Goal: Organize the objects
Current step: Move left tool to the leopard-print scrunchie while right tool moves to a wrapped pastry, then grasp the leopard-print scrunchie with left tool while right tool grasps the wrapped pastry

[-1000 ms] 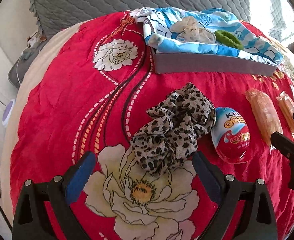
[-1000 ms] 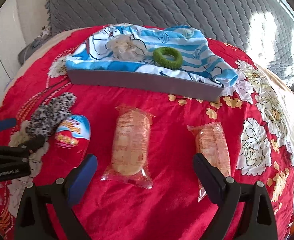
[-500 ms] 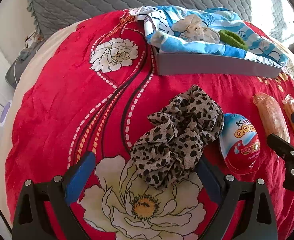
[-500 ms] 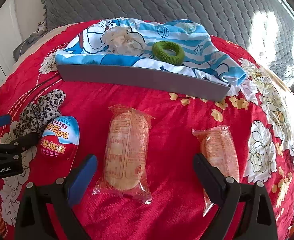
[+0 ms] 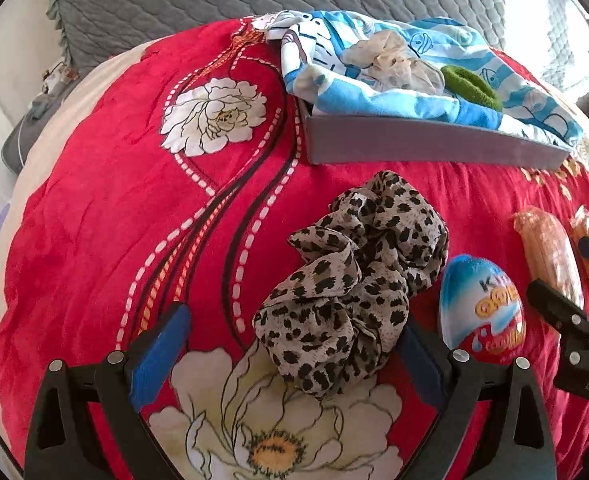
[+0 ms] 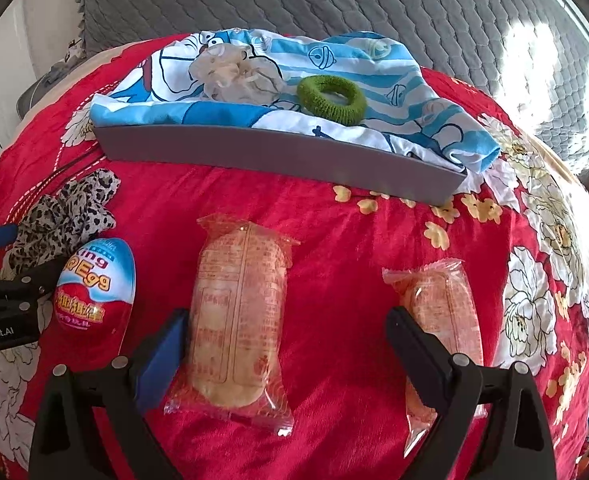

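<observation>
**A:** Left wrist view first: since a second ago we have closed in on the leopard-print scrunchie (image 5: 354, 280). It now fills the gap of our left gripper (image 5: 290, 344), whose blue pads sit wide apart on either side, the right pad partly hidden behind the fabric. Nothing is clamped yet.

**B:** Agreed. The scrunchie lies on the red floral bedspread (image 5: 94, 220), near us, just touching the toy egg (image 5: 482, 316) on its right. We judge the next move is to squeeze shut on the fabric without catching the egg.

**A:** Moving right, our right gripper (image 6: 282, 348) has also come forward. A second ago both snack packs lay ahead of the fingers; now the larger snack pack (image 6: 238, 316) lies between them, against the left pad. The smaller snack pack (image 6: 442, 320) is just behind the right finger, outside the gap.

**B:** Fingers there are spread too, holding nothing. So both tools look set for a grasp.

**A:** And the destination? The grey tray (image 6: 294, 156) sits at the far side, lined with a blue cartoon cloth (image 6: 374, 60), already holding a pale scrunchie (image 6: 234, 72) and a green hair ring (image 6: 330, 100).

**B:** Then hair things appear to go there. We reckon the leopard one follows; where the snacks belong we cannot tell.
</observation>
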Demonstrator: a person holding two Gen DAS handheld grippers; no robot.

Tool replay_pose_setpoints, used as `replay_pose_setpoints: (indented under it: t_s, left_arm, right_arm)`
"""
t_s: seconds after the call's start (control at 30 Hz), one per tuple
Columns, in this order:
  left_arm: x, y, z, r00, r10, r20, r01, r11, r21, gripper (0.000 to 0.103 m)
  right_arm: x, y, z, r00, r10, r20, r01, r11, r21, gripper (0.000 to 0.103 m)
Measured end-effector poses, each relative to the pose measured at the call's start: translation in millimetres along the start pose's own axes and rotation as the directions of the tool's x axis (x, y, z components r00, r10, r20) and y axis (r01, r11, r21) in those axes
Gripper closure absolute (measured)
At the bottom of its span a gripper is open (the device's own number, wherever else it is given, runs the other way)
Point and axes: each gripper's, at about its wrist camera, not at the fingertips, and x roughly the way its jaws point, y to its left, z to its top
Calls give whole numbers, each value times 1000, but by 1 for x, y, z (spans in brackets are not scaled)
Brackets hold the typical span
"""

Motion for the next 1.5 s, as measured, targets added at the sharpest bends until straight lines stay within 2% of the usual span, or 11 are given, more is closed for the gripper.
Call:
replay_pose_setpoints:
  t_s: [0.27,0.33,0.4,0.53,0.67,0.73,0.9,1.2,1.5]
  left_arm:
    - [7,2,13,1000,-23,18,24,999,-23,6]
    - [9,1,15,999,-40,16,40,999,-26,9]
    - [9,-1,17,999,-48,26,48,999,-13,20]
    - [11,-6,23,997,-70,25,70,997,17,29]
    - [11,-7,28,994,-102,26,101,995,21,52]
    - [12,-8,29,993,-113,26,113,993,21,56]
    - [9,-11,31,989,-140,37,139,990,31,78]
    - [6,-14,30,983,-178,35,177,983,44,86]
    - [-2,-14,30,980,-195,47,193,980,50,89]
  right_arm:
    - [7,5,6,1000,9,-4,-9,1000,-21,19]
    - [9,6,6,1000,12,-4,-13,1000,-22,24]
    - [9,7,7,1000,20,-1,-20,999,-28,30]
    - [11,14,11,1000,31,-3,-31,998,-54,42]
    - [11,17,15,999,46,-5,-46,997,-55,52]
    - [11,18,16,999,54,-4,-54,997,-60,58]
    - [12,18,18,998,62,-1,-61,996,-61,61]
    - [10,18,19,998,70,6,-70,996,-54,62]
    - [6,15,18,997,77,18,-76,996,-47,63]
